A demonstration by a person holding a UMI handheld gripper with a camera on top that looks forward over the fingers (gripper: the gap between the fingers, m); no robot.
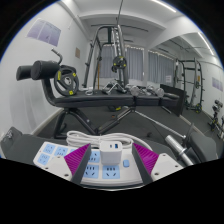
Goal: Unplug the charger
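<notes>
Gripping the white charger [111, 156] at lower centre, gripper [110, 160] fingers closed on its sides, charger seated in power strip [75, 165]; next: likely straight pull out.

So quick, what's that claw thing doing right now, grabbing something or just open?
Gripper: closed on the white charger, both pink pads pressing its sides, while it is still plugged into the power strip.

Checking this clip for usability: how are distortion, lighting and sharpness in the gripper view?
Gripper view: strong fisheye bending, the gym machine and room lines curve outward; bright, even ceiling light, no harsh glare; the white charger on the power strip between the fingers reads clearly; distant equipment looks softer and small.
</notes>
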